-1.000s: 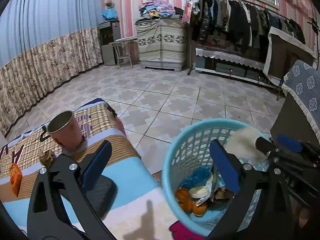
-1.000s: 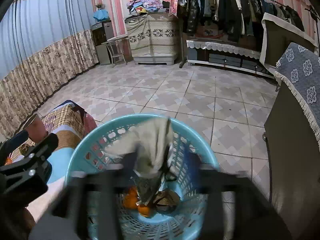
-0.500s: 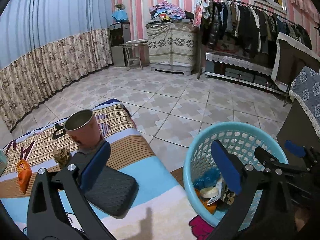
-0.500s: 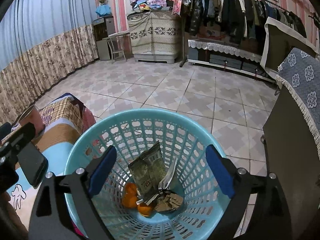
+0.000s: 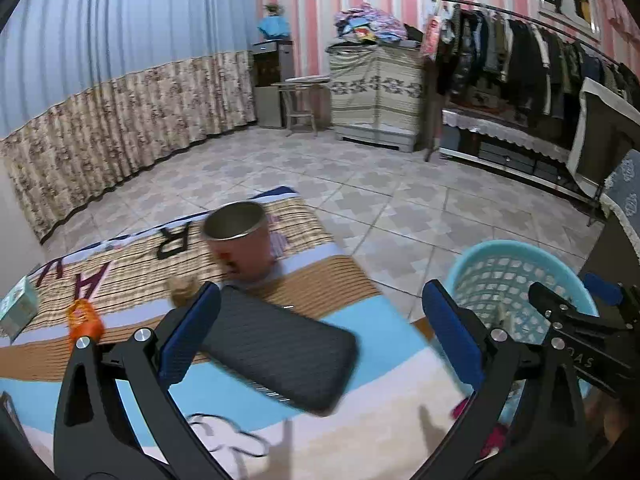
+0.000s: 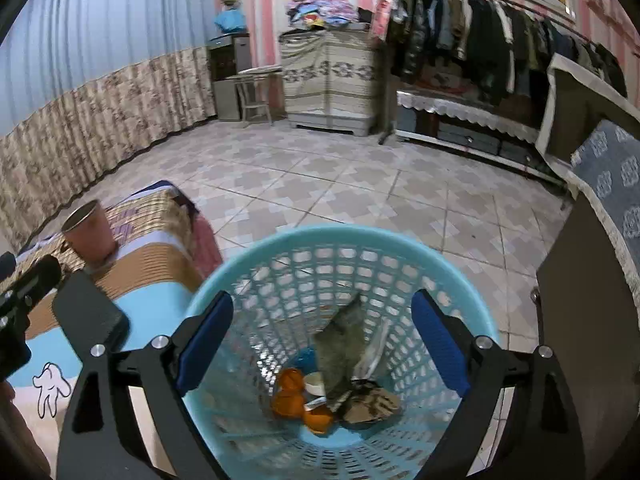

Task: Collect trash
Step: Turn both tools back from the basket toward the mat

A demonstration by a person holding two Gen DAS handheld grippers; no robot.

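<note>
My right gripper (image 6: 322, 342) hangs open over the blue mesh basket (image 6: 340, 236), with nothing between its blue pads. A grey-green wrapper (image 6: 344, 340) lies in the basket among orange peels (image 6: 288, 396) and other scraps. My left gripper (image 5: 320, 324) is open and empty above the striped blanket (image 5: 120, 364). On the blanket lie an orange peel (image 5: 82, 320) at the left and a small brown scrap (image 5: 184, 288) close to the left finger. In the left wrist view the basket (image 5: 516, 272) stands to the right of the blanket.
A pink metal-lined cup (image 5: 240, 236) and a flat black device (image 5: 280, 352) rest on the blanket. A teal box (image 5: 16, 308) sits at its left edge. Dark furniture (image 6: 592, 320) stands right of the basket. Tiled floor (image 6: 320, 184) stretches beyond.
The right gripper opened and the wrapper dropped from it into the basket. The left gripper swung left, away from the basket and over the blanket.
</note>
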